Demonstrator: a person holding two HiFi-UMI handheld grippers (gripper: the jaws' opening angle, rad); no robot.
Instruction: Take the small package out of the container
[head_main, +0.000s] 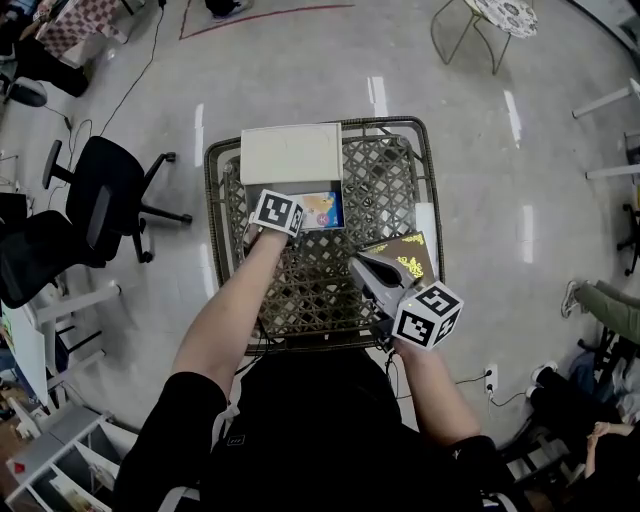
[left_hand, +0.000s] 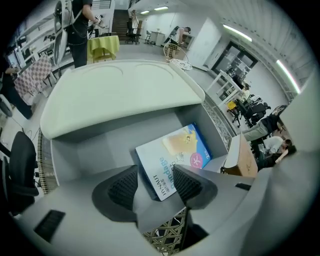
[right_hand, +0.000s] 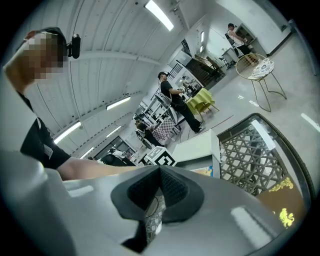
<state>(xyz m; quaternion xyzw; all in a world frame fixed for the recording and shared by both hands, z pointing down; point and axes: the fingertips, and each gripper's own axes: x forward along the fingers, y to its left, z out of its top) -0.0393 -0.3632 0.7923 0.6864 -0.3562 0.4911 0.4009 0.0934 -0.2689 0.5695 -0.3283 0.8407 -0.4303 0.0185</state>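
Observation:
A white container stands at the far side of the wicker table, its lid (head_main: 290, 152) swung back; in the left gripper view the lid (left_hand: 120, 95) rises behind the grey inside wall (left_hand: 95, 145). Inside lies the small blue-and-white package (head_main: 322, 210), tilted, with its near corner (left_hand: 172, 160) reaching between the jaws. My left gripper (head_main: 298, 217) (left_hand: 155, 181) is open, jaws either side of that corner. The right gripper (head_main: 358, 263) (right_hand: 160, 172) hovers over the table's near right part, shut on nothing, clear of the container.
The lattice-topped wicker table (head_main: 385, 185) has a raised rim. A brown box with gold print (head_main: 405, 258) (right_hand: 282, 210) lies right of the container. A black office chair (head_main: 100, 195) stands on the floor to the left, a wire stool (head_main: 490, 25) far right.

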